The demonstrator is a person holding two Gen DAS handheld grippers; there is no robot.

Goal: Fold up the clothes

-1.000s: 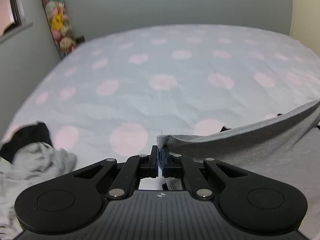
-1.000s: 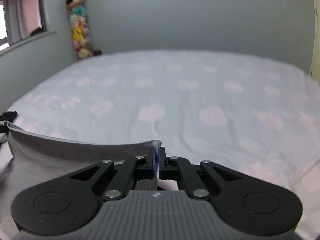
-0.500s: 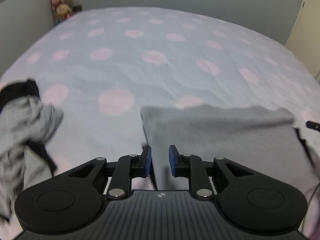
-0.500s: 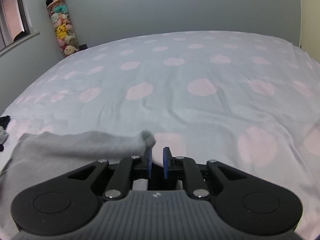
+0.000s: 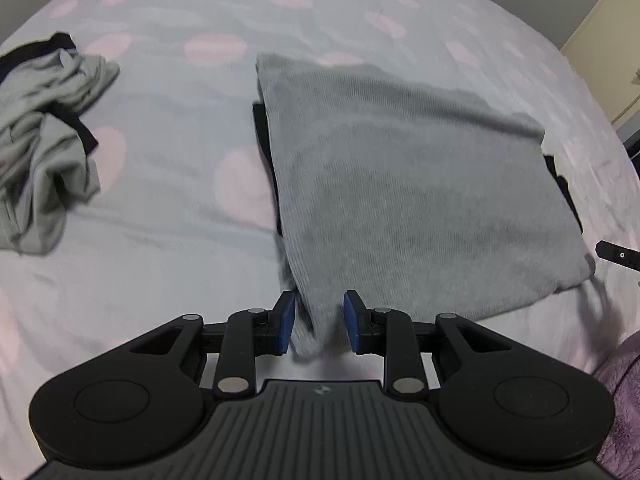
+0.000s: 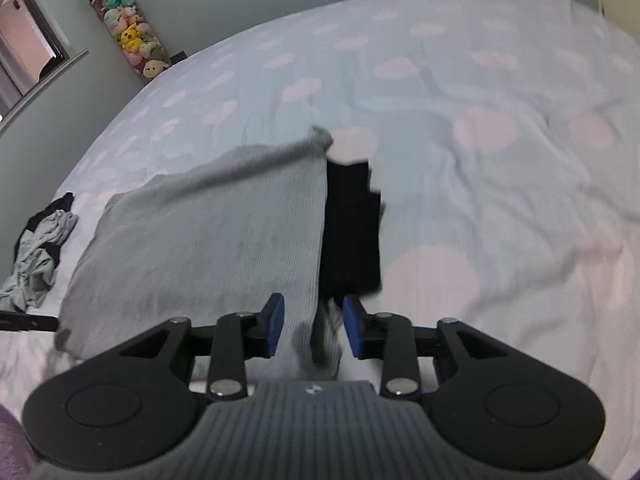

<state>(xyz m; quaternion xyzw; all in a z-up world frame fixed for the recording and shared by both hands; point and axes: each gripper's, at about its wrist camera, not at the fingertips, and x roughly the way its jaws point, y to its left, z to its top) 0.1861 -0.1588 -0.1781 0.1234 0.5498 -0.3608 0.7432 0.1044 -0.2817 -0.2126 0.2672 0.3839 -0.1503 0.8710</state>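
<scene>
A grey knit garment (image 5: 416, 176) lies folded over on the bed, with black fabric showing along its left and right edges. My left gripper (image 5: 319, 322) is open, its blue pads either side of the garment's near left corner. In the right wrist view the same garment (image 6: 208, 236) lies left of centre, with its black part (image 6: 352, 224) exposed beside it. My right gripper (image 6: 313, 326) is open over the garment's near right corner.
A crumpled grey and black garment (image 5: 44, 120) lies on the bed to the left; it also shows in the right wrist view (image 6: 38, 252). The bed has a pale sheet with pink dots (image 6: 500, 128). A tube of plush toys (image 6: 128, 36) stands by the wall. Purple fabric (image 5: 624, 392) lies near right.
Both grippers have let go of the grey garment's edge and opened wide. The garment has dropped flat on the bed. Both grippers have pulled back towards the near edge.
</scene>
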